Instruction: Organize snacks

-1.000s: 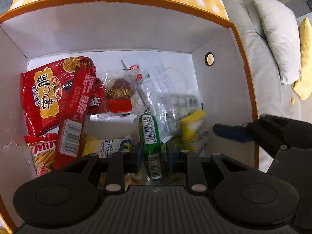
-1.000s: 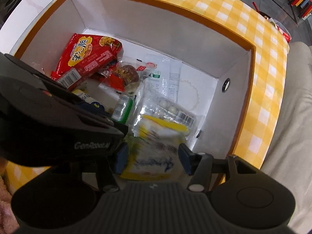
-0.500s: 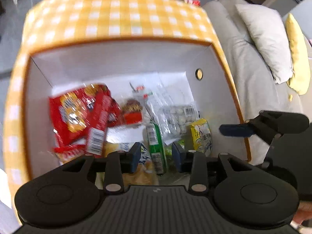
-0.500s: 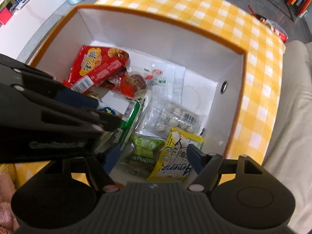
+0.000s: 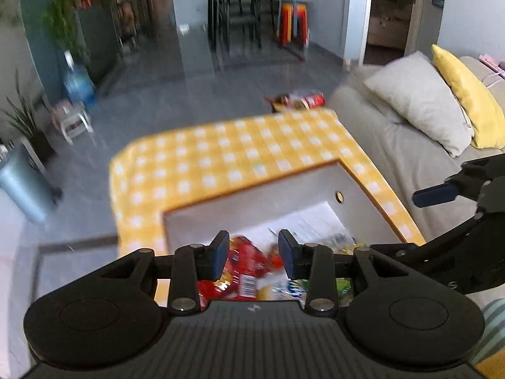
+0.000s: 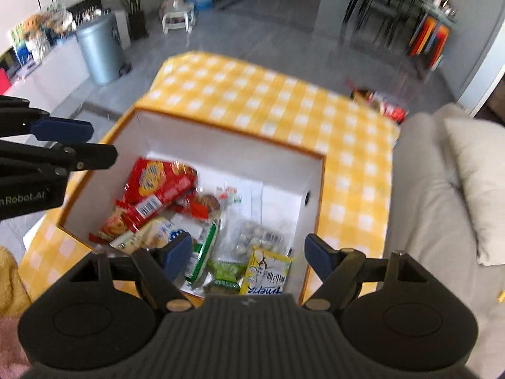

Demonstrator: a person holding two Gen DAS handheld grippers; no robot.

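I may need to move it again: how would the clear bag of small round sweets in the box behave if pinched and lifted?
The clear bag of sweets looks like thin, crinkled film, so it would probably sag and slip between pads. Its loose round pieces would likely shift toward the low end. It seems light, lying flat among other packets in the box.

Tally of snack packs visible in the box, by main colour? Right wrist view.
Red packs: 3
Green packs: 2
Yellow packs: 2
Clear bags: 2
Total: 9 visible in the box; packs overlap, so more may be hidden.
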